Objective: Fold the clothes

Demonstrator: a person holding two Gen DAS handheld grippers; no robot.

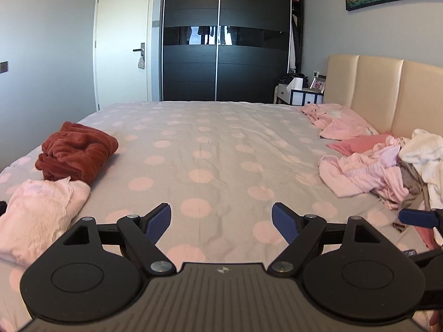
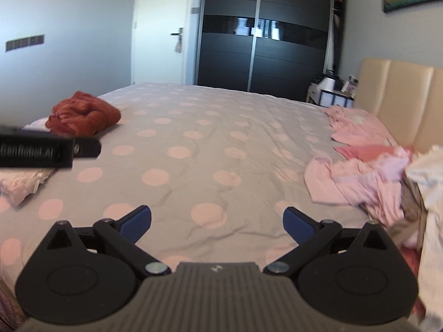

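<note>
My left gripper (image 1: 221,222) is open and empty, held low over the grey bedsheet with pink dots (image 1: 210,149). My right gripper (image 2: 217,225) is open and empty over the same sheet (image 2: 210,144). A folded rust-red garment (image 1: 77,152) and a folded pale pink fleece (image 1: 38,215) lie at the left. A loose pile of pink, white and grey clothes (image 1: 387,168) lies at the right, near the right gripper's side (image 2: 373,182). The red garment also shows in the right wrist view (image 2: 85,116).
A pink garment (image 1: 337,121) lies by the beige headboard (image 1: 387,94). A dark sliding wardrobe (image 1: 224,41), a white door (image 1: 121,41) and a nightstand (image 1: 299,94) stand beyond the bed. The left gripper's body (image 2: 41,149) crosses the right view's left edge.
</note>
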